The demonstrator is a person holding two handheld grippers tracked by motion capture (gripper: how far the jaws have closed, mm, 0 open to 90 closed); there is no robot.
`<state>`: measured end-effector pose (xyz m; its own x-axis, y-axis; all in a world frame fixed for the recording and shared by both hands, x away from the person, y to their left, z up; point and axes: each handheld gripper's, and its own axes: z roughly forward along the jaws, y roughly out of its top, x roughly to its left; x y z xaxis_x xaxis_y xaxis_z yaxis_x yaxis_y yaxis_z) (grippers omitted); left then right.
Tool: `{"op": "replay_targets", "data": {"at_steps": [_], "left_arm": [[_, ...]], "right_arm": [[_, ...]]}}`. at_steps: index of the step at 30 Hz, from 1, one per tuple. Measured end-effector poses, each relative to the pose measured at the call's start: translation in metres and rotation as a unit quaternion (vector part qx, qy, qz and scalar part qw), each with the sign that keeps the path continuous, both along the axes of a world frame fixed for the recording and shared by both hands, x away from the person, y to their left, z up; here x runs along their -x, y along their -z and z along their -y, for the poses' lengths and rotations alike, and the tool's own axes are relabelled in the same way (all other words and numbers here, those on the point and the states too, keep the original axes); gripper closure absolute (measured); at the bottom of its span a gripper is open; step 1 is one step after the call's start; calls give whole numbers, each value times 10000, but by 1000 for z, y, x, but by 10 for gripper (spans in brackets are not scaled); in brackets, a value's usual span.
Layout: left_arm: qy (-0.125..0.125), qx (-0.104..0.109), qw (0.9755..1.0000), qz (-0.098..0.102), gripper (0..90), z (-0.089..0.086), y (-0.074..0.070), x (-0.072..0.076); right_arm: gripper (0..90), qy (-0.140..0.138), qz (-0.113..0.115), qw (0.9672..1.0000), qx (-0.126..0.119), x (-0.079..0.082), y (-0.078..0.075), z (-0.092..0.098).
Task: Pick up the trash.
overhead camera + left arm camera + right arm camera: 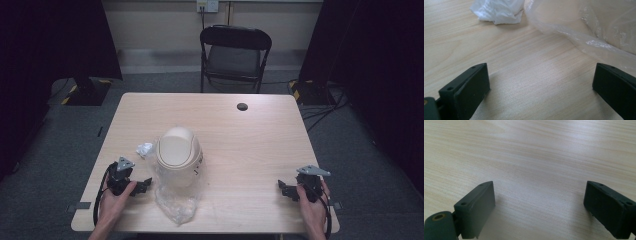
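A small beige bin with a domed swing lid (177, 155) lies on the wooden table (240, 135), on top of a clear plastic bag (176, 200). A crumpled white paper wad (144, 149) sits just left of the bin. My left gripper (145, 184) rests on the table left of the bag, jaws wide open and empty. In the left gripper view the paper wad (497, 10) and the clear bag (596, 27) lie ahead of the open left gripper (541, 87). My right gripper (283, 189) rests near the table's right front, open, and in its own view the right gripper (539, 205) frames bare wood.
A small black round cap (242, 106) sits in the tabletop near the far edge. A black folding chair (235, 55) stands beyond the table. Dark stands and cables flank the table on the floor.
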<state>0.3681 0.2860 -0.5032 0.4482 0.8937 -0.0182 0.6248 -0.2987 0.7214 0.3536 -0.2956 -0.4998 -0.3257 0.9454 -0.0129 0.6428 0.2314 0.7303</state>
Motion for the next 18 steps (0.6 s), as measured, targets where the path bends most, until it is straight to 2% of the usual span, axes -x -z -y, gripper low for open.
{"op": "replay_targets", "data": {"at_steps": [5,6,8,9,11,18], "left_arm": [[23,-50,10000,-3,36,-2,-1,0],[-20,-40,10000,1,59,-4,-2,1],[-176,32,9998,24,167,-7,-5,2],[-176,32,9998,24,178,-7,-5,2],[-144,194,9997,-61,155,-10,-5,3],[21,320,9995,-72,175,-11,-11,8]], "right_arm": [[94,4,-1,10000,-2,0,0,0],[94,4,1,10000,1,0,0,0],[94,15,-4,10000,-2,0,0,0],[94,15,-4,10000,-2,0,0,0],[94,15,-3,10000,-1,0,0,0],[93,15,-3,10000,-1,0,0,0]]}}
